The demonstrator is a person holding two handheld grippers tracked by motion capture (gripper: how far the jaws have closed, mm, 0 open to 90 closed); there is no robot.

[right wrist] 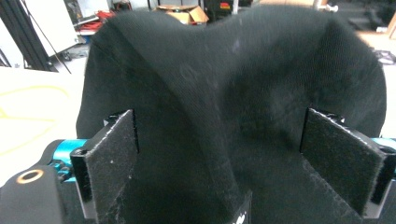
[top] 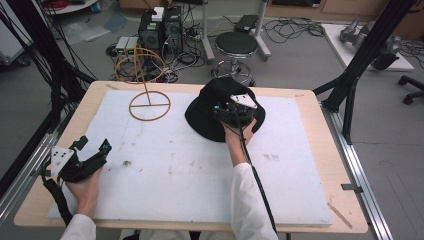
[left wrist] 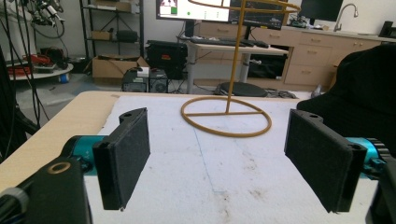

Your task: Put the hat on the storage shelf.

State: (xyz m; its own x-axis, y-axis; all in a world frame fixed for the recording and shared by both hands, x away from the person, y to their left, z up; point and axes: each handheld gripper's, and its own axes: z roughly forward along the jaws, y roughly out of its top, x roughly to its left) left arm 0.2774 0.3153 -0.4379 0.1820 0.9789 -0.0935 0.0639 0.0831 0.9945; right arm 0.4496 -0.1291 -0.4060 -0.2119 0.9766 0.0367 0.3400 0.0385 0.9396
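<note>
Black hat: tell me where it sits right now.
In the high view the black hat lies on the white mat, right of centre toward the far edge, just right of the gold wire stand, with the right hand-held gripper over it.

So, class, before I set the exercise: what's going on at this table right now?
A person holds a claw in each hand over a white mat. The right claw is open over a black hat lying on the mat, its pads either side of the crown but not yet closed on it. The left claw is open and idle near the table's left edge. A yellow wire stand stands bare beside the hat.
</note>
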